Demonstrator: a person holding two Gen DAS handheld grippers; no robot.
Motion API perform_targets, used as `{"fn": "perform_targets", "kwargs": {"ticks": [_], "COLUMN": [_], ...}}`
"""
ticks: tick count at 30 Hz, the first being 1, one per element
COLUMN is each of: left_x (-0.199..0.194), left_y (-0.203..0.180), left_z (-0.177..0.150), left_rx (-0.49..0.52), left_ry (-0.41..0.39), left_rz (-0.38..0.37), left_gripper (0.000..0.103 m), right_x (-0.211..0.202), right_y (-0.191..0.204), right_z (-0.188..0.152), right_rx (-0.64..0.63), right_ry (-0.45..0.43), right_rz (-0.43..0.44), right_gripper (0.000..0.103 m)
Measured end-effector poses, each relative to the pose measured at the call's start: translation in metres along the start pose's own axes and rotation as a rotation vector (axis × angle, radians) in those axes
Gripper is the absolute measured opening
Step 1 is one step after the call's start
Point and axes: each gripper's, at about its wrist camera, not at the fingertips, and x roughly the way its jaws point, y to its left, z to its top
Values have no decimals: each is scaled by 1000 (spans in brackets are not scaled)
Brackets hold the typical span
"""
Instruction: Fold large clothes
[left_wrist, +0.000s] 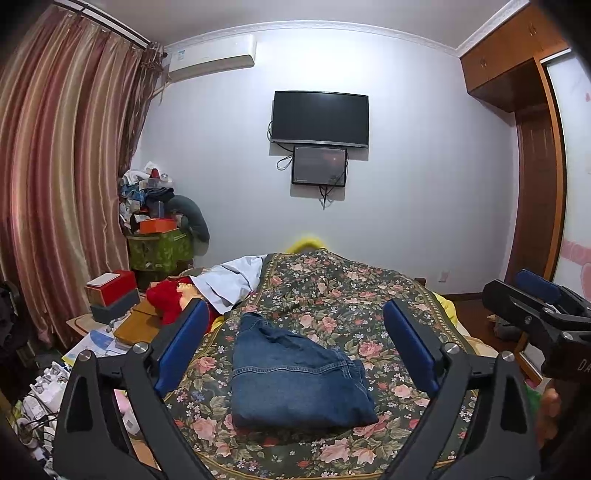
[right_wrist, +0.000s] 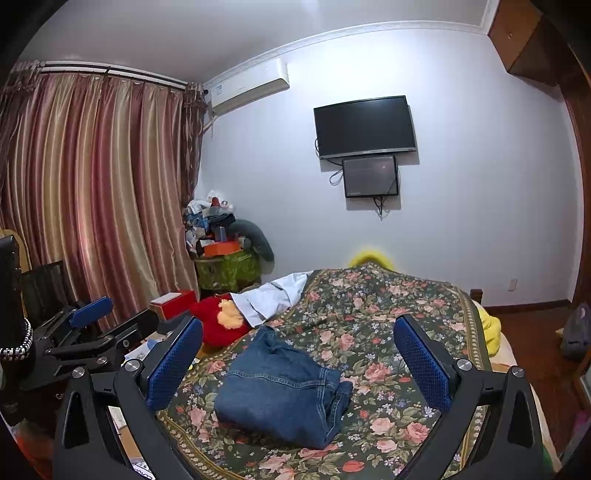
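Note:
A pair of blue denim jeans (left_wrist: 295, 376) lies folded into a thick rectangle on the floral bedspread (left_wrist: 351, 295). It also shows in the right wrist view (right_wrist: 284, 391). My left gripper (left_wrist: 295, 325) is open and empty, held above and in front of the jeans, its blue pads (left_wrist: 184, 343) wide apart. My right gripper (right_wrist: 299, 332) is open and empty too, above the jeans. The right gripper shows at the right edge of the left wrist view (left_wrist: 539, 306), and the left gripper at the left of the right wrist view (right_wrist: 92, 325).
A white garment (left_wrist: 232, 280) and a red plush toy (left_wrist: 170, 299) lie at the bed's far left. A cluttered table with a red box (left_wrist: 110, 291) stands left of the bed. Striped curtains (left_wrist: 62, 184) hang left; a wardrobe (left_wrist: 535, 147) stands right.

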Motion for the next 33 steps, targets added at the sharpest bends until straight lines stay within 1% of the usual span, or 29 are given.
{"fn": "perform_targets", "kwargs": {"ticks": [10,14,22,26,33], "left_x": [2,1,2,2,0], "left_y": [-8,-9,-10,-12,-12], "left_z": [-1,-1,-1,-1,-1], "left_rx": [-10,-13,-29,-33,-38], "left_ry": [0,-4,7,17,9], "left_rz": [-4,-10,-20,-39,-39], "left_gripper": [97,101,101,101,101], "right_x": [-1,-1,-1,-2,-3], "right_y": [1,1,1,1,1], "right_z": [3,3,3,4,5], "right_rx": [-1,-2,0,-1,-1], "right_ry": [-3,-5,-4,-5,-4], "right_rz": [3,3,3,3,3], "right_gripper": [103,103,103,103,103]}}
